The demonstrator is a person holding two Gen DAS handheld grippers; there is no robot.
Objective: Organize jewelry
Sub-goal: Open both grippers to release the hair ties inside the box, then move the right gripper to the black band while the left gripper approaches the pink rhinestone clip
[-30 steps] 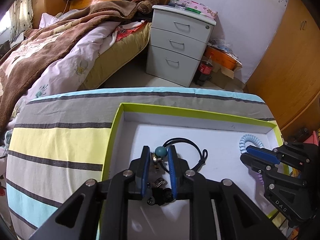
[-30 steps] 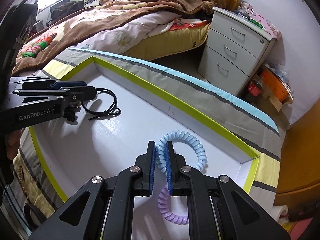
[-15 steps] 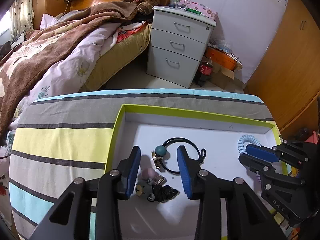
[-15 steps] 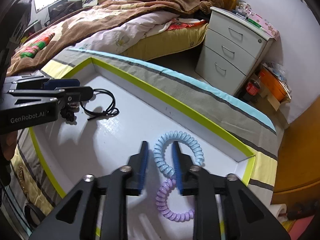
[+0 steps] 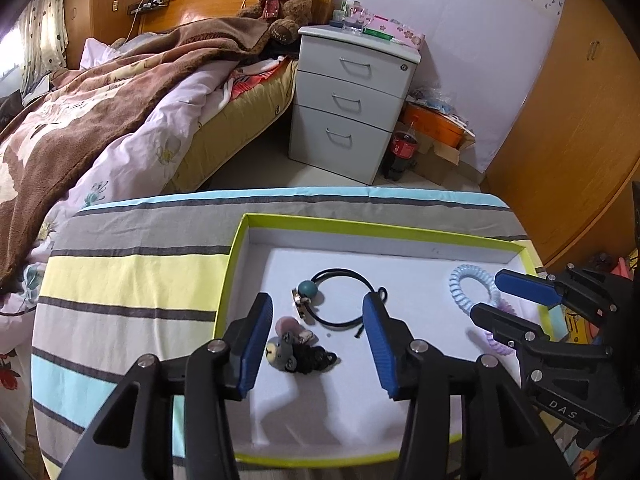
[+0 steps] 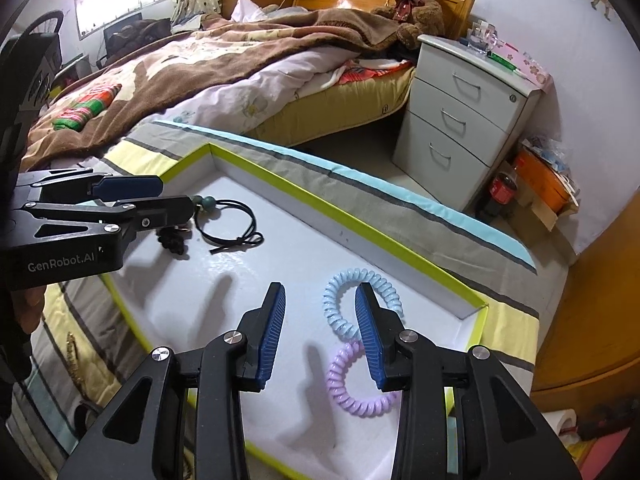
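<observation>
The left gripper (image 5: 316,320) is opening above the bear hair tie (image 5: 298,354), holding nothing. The right gripper (image 6: 318,320) is opening too, beside the blue coil hair tie (image 6: 340,308).

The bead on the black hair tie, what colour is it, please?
Teal bead, clearest in the left wrist view.

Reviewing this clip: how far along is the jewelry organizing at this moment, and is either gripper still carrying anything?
Done: the black hair tie, bear charm, blue coil tie and purple coil tie all lie inside the green-edged tray. In hand: nothing; the left gripper and right gripper are both opening with empty jaws above the pieces. Left: no loose jewelry shows outside the tray.
</observation>
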